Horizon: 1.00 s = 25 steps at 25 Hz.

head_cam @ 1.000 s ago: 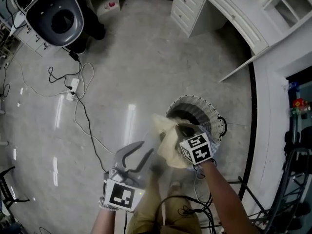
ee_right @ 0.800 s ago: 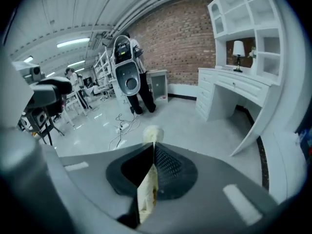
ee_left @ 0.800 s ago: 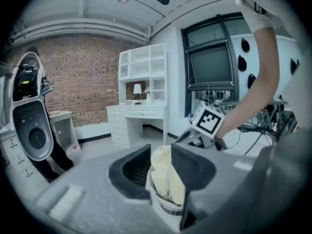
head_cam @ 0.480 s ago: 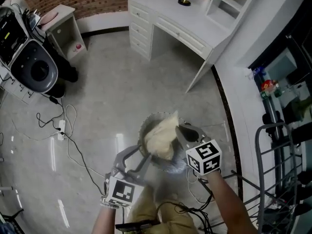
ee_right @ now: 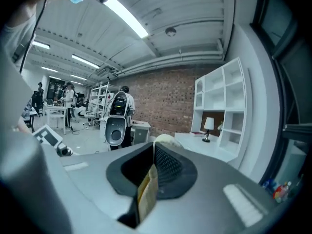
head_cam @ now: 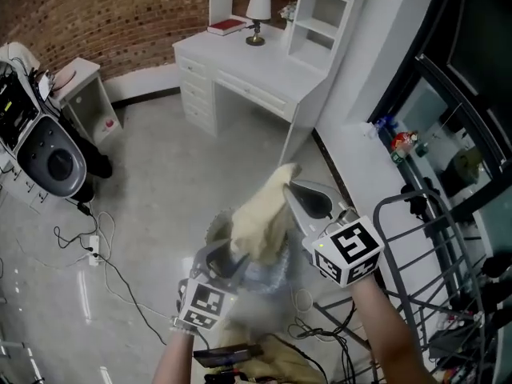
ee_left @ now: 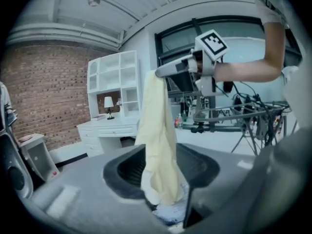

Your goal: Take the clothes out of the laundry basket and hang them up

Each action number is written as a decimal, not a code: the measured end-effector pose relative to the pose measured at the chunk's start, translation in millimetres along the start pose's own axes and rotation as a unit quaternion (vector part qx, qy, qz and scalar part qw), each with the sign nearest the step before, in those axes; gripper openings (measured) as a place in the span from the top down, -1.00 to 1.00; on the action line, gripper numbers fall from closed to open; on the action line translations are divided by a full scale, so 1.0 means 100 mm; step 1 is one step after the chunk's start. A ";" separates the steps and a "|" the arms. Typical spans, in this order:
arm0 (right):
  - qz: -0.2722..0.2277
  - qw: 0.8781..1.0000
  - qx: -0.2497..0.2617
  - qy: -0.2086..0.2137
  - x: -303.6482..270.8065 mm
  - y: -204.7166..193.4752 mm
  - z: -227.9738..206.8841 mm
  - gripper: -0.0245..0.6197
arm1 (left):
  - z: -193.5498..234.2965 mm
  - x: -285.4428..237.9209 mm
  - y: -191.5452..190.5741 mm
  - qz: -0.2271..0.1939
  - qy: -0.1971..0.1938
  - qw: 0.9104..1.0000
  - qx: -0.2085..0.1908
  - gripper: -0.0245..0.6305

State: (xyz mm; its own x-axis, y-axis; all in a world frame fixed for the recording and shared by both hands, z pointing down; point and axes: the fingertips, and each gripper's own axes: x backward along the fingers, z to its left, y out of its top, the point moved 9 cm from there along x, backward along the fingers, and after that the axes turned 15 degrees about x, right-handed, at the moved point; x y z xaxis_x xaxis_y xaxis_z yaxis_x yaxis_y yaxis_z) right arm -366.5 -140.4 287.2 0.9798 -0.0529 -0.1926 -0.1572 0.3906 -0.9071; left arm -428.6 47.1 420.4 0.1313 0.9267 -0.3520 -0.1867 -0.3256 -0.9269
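1. Where its two jaws press together, the right gripper [head_cam: 298, 190] is clamped on a fold of a pale yellow garment [head_cam: 260, 218]. A narrow strip of the cloth shows in the seam between the pads in the right gripper view.
2. The garment hangs from that grip in a long, loose drape, held up in front of the person at about the height of the marker cube on the gripper.
3. The left gripper [head_cam: 222, 256] sits lower and to the left, its jaws spread wide, and they have just been opening. The lower end of the garment hangs in the gap between them, and neither pad presses on it.
4. In the left gripper view, a bit of bluish-white cloth [ee_left: 170, 212] shows beneath the garment's hem.
5. Under the garment in the head view is a blurred grey shape that looks like the wire laundry basket [head_cam: 276, 280], standing on the floor.
6. On the person's right, a metal drying rack [head_cam: 432, 246] stands beside a dark window.
7. Farther off, a white desk [head_cam: 240, 74] with a shelf unit stands against a brick wall [head_cam: 104, 14]. It carries a small table lamp [head_cam: 258, 6] and a red book [head_cam: 226, 27].
8. At the left, cables [head_cam: 88, 246] trail across the pale, glossy floor.
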 end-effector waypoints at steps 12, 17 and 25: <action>-0.074 0.991 0.082 -0.081 1.40 0.82 -0.45 0.90 | -0.63 -0.43 0.22 0.018 -0.057 0.997 -0.039 0.25; -0.067 0.987 0.077 -0.127 1.95 0.79 -0.48 0.90 | -1.11 -0.62 0.20 0.021 -0.109 0.991 -0.076 0.42; 0.006 0.971 0.068 -0.231 2.64 0.49 -0.48 0.89 | -1.36 -0.68 0.31 0.013 -0.158 0.983 -0.098 0.89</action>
State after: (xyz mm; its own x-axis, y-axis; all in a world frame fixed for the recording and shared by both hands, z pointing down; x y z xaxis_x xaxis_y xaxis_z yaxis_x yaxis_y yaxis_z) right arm -121.0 -178.8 173.6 0.9334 0.3585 0.0132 -0.1829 0.5071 -0.8422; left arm -310.9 -51.5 398.4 -0.1848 0.9199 -0.3459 0.0100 -0.3502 -0.9366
